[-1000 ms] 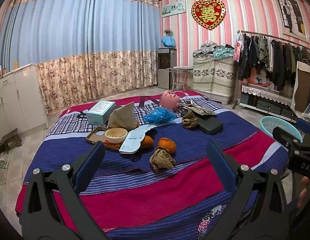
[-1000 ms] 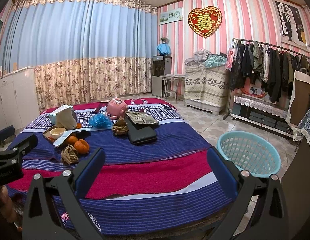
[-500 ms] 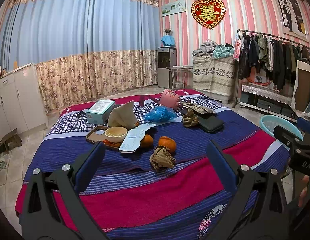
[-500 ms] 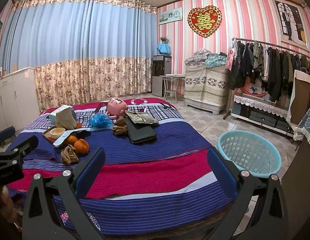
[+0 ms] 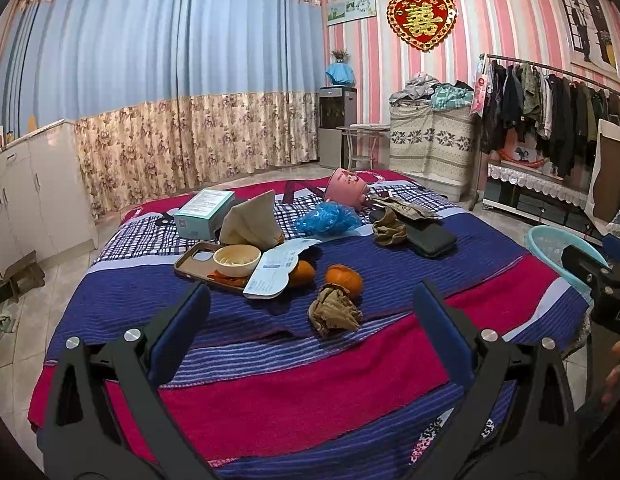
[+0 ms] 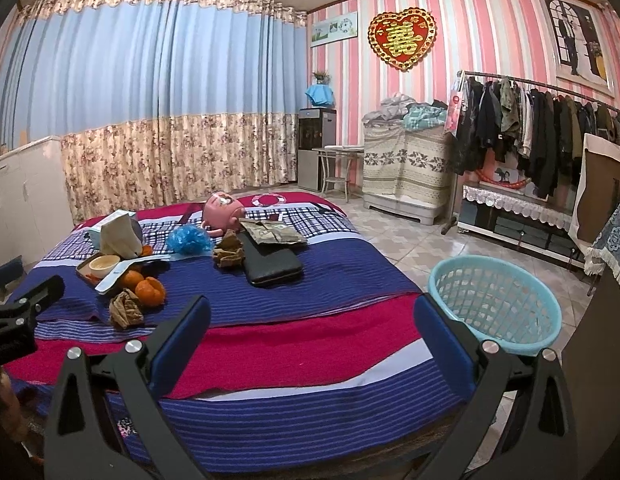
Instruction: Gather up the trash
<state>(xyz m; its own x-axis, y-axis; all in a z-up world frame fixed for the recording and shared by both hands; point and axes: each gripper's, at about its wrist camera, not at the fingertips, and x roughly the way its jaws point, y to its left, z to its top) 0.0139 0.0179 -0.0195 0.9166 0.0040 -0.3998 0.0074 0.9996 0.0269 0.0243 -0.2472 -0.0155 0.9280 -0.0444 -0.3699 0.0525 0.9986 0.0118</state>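
A crumpled brown paper wad [image 5: 335, 313] [image 6: 126, 308] lies on the striped bedspread just in front of two oranges [image 5: 343, 277]. A second brown wad [image 5: 388, 229] [image 6: 229, 254] sits by a black wallet [image 5: 430, 239]. A crumpled blue plastic bag [image 5: 328, 218] [image 6: 189, 240] lies further back. My left gripper [image 5: 310, 316] is open and empty, short of the near wad. My right gripper [image 6: 310, 320] is open and empty over the bed's foot. A light blue mesh basket [image 6: 495, 302] [image 5: 550, 246] stands on the floor right of the bed.
A phone case with a small bowl [image 5: 236, 259], a paper sheet [image 5: 276, 270], a tan folded bag [image 5: 252, 222], a teal box [image 5: 204, 210] and a pink piggy bank [image 5: 346, 190] crowd the bed's far half. A clothes rack [image 6: 542, 136] lines the right wall.
Both grippers stay open. The left view has eased slightly toward the bed; the right view is nearly unchanged.
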